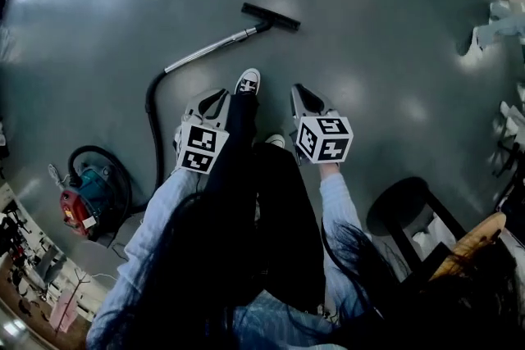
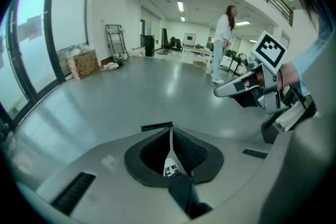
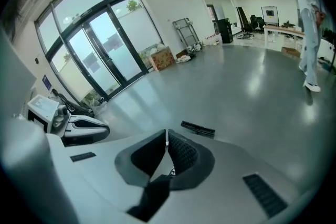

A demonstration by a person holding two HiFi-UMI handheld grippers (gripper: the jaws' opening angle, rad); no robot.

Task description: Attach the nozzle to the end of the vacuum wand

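I judge the job done: the nozzle (image 1: 271, 16) looks seated on the wand (image 1: 209, 51), lying on the floor (image 1: 394, 29). My left gripper (image 1: 215, 100) and right gripper (image 1: 305, 98) are pressed together, empty.

No text, label, brand or number can be read anywhere in these views.
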